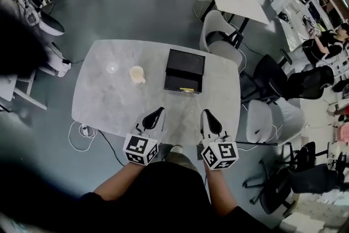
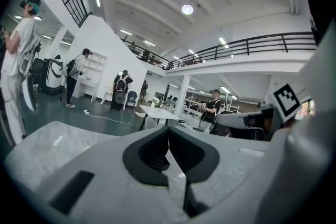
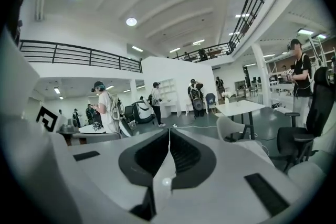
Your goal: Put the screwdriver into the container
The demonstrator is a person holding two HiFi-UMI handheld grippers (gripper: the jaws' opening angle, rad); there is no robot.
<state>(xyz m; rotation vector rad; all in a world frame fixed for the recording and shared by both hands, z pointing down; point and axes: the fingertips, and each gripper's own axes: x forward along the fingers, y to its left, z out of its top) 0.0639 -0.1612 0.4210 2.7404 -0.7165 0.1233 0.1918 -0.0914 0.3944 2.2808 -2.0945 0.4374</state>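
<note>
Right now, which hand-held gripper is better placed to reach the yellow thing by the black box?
Right, narrowly: the yellow thing by the black box lies nearer the right hand-held gripper than the left hand-held gripper.

Near half of the table (image 1: 109, 106) lay bare from its front edge up to the black container (image 1: 185, 70): straight approach unobstructed. A cup (image 1: 137, 74) and a clear glass (image 1: 112, 67) stood left of the container, each apart, narrowing only the left-side route. Chairs (image 1: 218, 35) crowded the table's right and far-right edges.
</note>
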